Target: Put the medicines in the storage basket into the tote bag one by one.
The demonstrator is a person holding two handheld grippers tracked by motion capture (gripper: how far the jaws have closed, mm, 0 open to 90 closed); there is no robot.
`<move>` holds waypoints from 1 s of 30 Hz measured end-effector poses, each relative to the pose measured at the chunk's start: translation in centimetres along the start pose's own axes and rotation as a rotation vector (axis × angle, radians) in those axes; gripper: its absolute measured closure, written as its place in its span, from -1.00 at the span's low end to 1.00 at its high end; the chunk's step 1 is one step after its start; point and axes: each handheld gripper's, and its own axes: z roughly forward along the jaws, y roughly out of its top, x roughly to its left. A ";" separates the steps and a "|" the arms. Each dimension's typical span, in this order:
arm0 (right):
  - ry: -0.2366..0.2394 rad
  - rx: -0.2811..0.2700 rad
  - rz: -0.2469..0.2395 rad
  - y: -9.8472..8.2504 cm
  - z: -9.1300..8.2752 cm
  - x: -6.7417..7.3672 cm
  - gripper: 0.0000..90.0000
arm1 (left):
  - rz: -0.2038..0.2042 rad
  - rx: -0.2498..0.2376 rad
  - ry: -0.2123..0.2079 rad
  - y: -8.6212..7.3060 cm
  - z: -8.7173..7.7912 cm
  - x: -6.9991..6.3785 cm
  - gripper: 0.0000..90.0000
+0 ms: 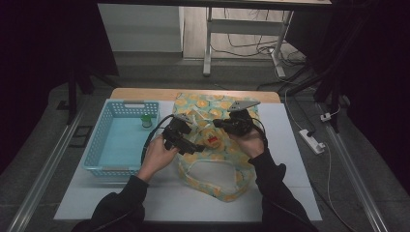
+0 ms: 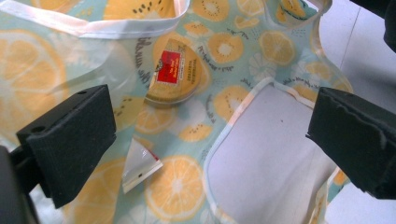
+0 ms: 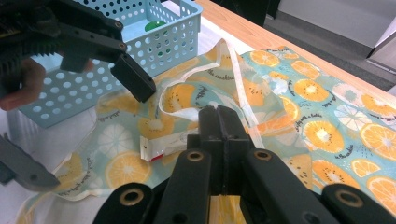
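At the left of the white table top (image 1: 290,159) sits a pale blue perforated plastic basket (image 1: 104,145), nearly bare inside, with one small green round object (image 1: 146,121) near its far right corner; what it is is too small to tell. Just right of the basket the left gripper (image 1: 187,146) hangs over a translucent plastic bag printed with orange and lemon slices (image 1: 227,108), its jaws spread wide with nothing between the pads (image 2: 74,140). Directly beyond those jaws a round flat gold tin with a red label (image 2: 173,74) rests on or inside the bag, which I cannot tell, and a small clear sachet with a red edge (image 2: 139,163) lies on the film just beside it. Further right, the right gripper (image 1: 218,123) has its jaws pressed together, and its own view suggests they pinch the bag's film near the white-trimmed handle (image 3: 187,105), though the contact itself is hidden. Judging by this, the work is at an early stage: the tin and sachet have not yet been picked up, and the left gripper looks ready to go for one of them.
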 end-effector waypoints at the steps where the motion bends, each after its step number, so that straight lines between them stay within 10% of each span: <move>1: 0.001 0.000 0.000 0.0 0.0 0.0 1.00 | 0.004 -0.003 -0.004 -0.1 -0.2 0.0 -0.97; 30: 0.014 0.007 0.004 0.0 0.0 0.0 1.00 | -0.081 -0.046 0.121 -4.2 -6.1 3.8 -0.99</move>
